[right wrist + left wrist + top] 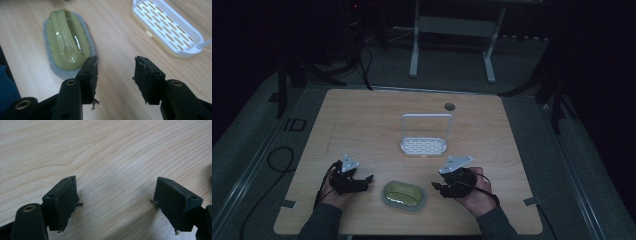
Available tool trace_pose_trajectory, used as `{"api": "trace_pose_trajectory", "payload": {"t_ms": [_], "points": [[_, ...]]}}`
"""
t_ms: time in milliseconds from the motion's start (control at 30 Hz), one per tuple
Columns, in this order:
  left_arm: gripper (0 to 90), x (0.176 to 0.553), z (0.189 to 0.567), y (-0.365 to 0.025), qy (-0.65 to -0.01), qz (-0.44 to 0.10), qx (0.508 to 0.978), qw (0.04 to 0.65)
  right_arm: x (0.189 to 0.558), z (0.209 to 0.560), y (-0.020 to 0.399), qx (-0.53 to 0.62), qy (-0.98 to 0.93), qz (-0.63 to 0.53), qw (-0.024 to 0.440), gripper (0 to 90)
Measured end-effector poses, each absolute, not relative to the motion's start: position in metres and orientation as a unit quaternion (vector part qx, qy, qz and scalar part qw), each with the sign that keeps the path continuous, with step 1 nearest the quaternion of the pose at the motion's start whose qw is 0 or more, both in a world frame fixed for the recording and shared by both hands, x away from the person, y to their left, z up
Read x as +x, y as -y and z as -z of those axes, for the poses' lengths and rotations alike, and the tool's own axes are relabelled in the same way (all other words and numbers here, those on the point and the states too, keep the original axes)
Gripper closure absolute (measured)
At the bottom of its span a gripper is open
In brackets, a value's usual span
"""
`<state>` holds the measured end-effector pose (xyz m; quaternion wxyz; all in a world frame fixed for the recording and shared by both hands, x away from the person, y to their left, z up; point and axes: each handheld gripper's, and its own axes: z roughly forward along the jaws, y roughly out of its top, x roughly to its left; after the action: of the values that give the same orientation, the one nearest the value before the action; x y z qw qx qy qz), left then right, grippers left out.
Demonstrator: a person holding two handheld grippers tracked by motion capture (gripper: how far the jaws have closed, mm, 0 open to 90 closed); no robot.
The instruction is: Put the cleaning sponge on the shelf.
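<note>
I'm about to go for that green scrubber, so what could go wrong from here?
The right gripper has its jaws open beside the scrubber, not around it, so closing now would likely catch nothing. The glossy handle looks slippery and may squirt out of a pinch. The white rack stands close behind; a wide swing could knock it.

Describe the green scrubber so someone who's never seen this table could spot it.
Start at the wooden table and go to its near edge, between the two hands. The scrubber lies flat there: an oval grey pad topped by a glossy olive-green handle, unlike the white slotted rack farther back.
</note>
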<state>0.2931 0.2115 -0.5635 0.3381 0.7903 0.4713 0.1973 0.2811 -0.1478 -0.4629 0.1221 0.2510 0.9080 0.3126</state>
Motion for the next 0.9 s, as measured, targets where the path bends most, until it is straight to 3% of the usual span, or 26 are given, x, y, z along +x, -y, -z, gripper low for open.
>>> {"api": "trace_pose_trajectory", "payload": {"t_ms": [267, 900], "points": [[19.3, 0.293, 0.564, -0.211, -0.472, -0.197, 0.790, 0.339, 0.275, 0.469, 0.139, 0.226, -0.911, -0.331, 0.097, 56.7], [19.1, 0.293, 0.563, -0.211, -0.472, -0.198, 0.790, 0.338, 0.270, 0.494, 0.098, 0.165, -0.930, -0.321, 0.070, 51.5]]}}
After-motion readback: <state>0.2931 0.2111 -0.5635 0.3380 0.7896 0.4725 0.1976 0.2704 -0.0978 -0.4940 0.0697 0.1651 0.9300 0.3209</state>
